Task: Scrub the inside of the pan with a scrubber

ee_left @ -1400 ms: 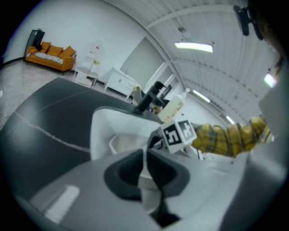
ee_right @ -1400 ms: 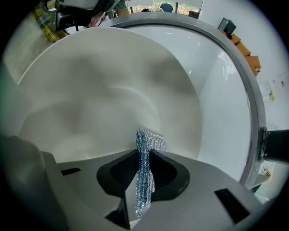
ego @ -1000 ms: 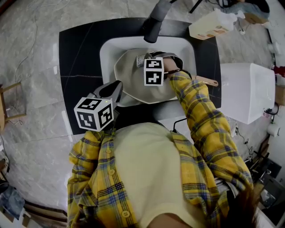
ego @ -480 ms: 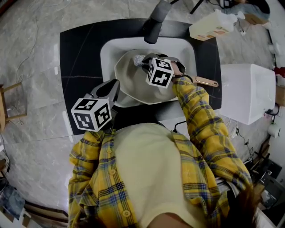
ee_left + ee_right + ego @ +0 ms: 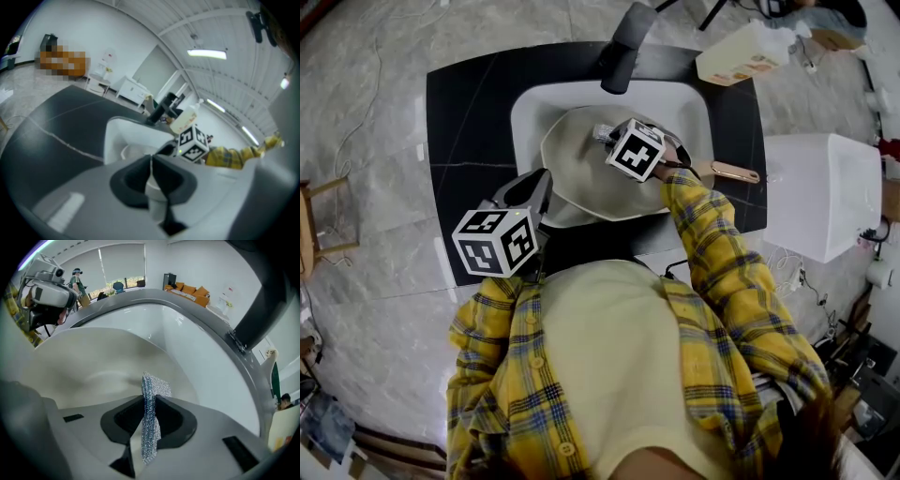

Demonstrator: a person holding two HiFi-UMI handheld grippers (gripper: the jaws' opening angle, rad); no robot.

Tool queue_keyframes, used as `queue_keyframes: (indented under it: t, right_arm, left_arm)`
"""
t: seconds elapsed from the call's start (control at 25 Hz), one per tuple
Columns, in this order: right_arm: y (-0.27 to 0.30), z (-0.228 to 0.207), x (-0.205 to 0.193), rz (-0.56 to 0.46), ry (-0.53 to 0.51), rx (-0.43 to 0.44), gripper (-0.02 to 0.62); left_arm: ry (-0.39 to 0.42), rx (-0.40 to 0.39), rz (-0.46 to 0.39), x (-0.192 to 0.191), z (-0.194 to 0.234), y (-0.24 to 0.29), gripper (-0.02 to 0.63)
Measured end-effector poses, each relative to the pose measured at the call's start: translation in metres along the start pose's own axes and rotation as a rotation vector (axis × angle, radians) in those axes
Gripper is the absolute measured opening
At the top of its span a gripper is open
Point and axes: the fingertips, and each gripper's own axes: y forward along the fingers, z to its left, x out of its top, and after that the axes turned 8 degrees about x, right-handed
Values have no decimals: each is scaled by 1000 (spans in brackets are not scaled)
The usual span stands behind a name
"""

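Observation:
A cream pan (image 5: 581,173) lies tilted in the white sink (image 5: 525,103), its copper handle (image 5: 733,172) pointing right. My right gripper (image 5: 609,137) is inside the pan near its far wall, shut on a silver mesh scrubber (image 5: 150,394). The scrubber's tip pokes past the jaws toward the pan's inner surface (image 5: 108,366). My left gripper (image 5: 538,186) is at the pan's near-left rim. Its jaws (image 5: 151,164) are shut, with a cream strip of the rim between them.
A dark faucet (image 5: 623,47) hangs over the sink's far edge. The sink is set in a black counter (image 5: 464,122). A white bottle (image 5: 741,52) lies at the back right, and a white box (image 5: 820,192) stands to the right.
The right gripper has turned and shifted slightly toward the pan's far side with the scrubber. The left gripper has stayed at the rim.

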Motion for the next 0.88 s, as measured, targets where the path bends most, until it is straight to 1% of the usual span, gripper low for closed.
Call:
queue_keyframes:
  t: [0.12,0.24,0.36,0.48,0.72,0.88]
  right_arm:
    - [3,-1,0,10,35,0,78]
    - [10,0,-7,44,81,12,78]
    - [17,4,0,26,83,41,78]
    - [25,12,-4,45,116,79,78]
    - [32,25,4,31,108,144,78]
    - [35,34,7,40,63,170,78]
  left_arm:
    - [-4,6,2,-1,2,-2,11]
    - [-8,12,-5,-1,3,-3,11]
    - [-13,19,-7,-1,5,-4,11]
    - [-19,24,-3,-4,6,-5,11]
    - [-27,27,-4,-6,7,-7,11]
    - [-28,23,-3,-7,7,-7,11]
